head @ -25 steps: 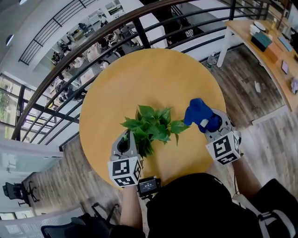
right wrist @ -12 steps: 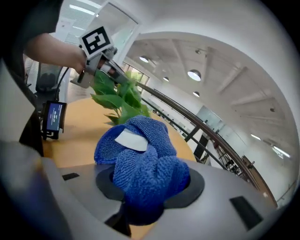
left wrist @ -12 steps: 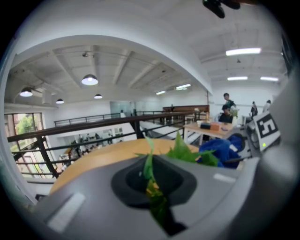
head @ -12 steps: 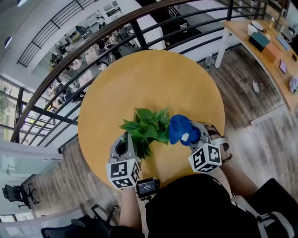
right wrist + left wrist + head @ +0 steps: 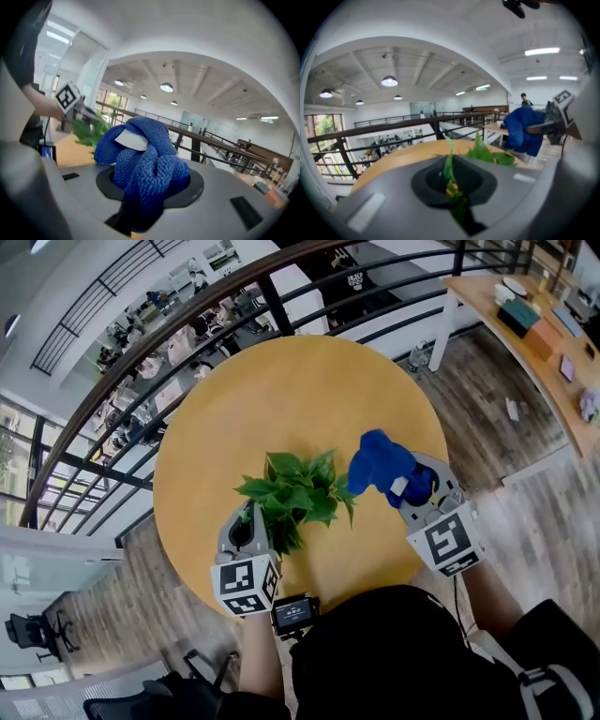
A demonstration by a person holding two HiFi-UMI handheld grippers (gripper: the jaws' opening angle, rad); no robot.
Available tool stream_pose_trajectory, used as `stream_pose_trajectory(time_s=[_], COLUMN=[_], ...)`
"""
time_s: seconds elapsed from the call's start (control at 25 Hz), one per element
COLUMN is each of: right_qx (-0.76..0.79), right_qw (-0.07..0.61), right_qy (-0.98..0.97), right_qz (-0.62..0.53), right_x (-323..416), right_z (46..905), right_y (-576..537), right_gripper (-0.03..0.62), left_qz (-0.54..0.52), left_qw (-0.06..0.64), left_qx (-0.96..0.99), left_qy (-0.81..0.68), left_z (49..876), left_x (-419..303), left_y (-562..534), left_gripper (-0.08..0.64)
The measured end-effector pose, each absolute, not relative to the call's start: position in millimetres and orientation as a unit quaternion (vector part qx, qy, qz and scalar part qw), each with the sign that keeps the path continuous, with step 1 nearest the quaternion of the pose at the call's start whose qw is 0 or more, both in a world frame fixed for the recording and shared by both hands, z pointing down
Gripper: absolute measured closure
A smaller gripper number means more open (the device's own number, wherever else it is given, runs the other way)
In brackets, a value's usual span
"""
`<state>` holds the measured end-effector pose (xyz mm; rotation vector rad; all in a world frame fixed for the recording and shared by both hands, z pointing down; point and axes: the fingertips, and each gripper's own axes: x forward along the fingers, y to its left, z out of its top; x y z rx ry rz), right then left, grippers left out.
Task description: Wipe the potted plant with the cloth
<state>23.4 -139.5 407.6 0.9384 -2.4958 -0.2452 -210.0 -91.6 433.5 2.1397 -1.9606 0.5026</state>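
The potted plant [image 5: 295,495] is a bunch of green leaves at the near middle of the round yellow table [image 5: 281,399]; its pot is hidden under the foliage. My left gripper [image 5: 251,521] sits at the plant's near left, shut on a green leaf [image 5: 449,168] that runs between its jaws. My right gripper [image 5: 412,488] hovers to the right of the plant, shut on a bunched blue cloth [image 5: 378,463] with a white tag [image 5: 131,139]. The cloth [image 5: 145,164] stands just off the rightmost leaves. The left gripper view shows the cloth [image 5: 524,129] beyond the leaves.
A dark metal railing [image 5: 281,306] curves round the table's far side, with a drop to a lower floor beyond. A wooden desk [image 5: 539,329] with small items stands at the far right. A small screen device [image 5: 294,612] hangs at the person's waist.
The right gripper swung the cloth left onto the plant's right-hand leaves, then drew it back to the right and up. The left gripper stayed put on its leaf.
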Motion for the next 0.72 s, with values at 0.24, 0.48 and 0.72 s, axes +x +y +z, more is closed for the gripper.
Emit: stream_pose_trajectory(time_s=[0.24,0.48,0.72], right_qx=[0.266,0.333,0.372], right_qw=[0.283,0.400,0.287], right_qy=[-0.920,-0.854,-0.881], right_qz=[-0.053,-0.023,-0.054], right_x=[-10.8,67.2,57.7], right_z=[470.8,541.0,459.2], right_y=[-114.7,-138.7,-151.6], right_gripper=[0.431,0.431,0.431], left_qz=[0.171,0.170,0.170], left_qw=[0.098,0.095,0.093], left_qx=[0.720,0.721,0.722], left_qy=[-0.666,-0.666,-0.665], left_z=[435.2,432.8,431.5], left_x=[-209.0,-207.7,-205.2], left_y=[-90.2,-87.7,-88.4], left_gripper=[0.558,0.558,0.558])
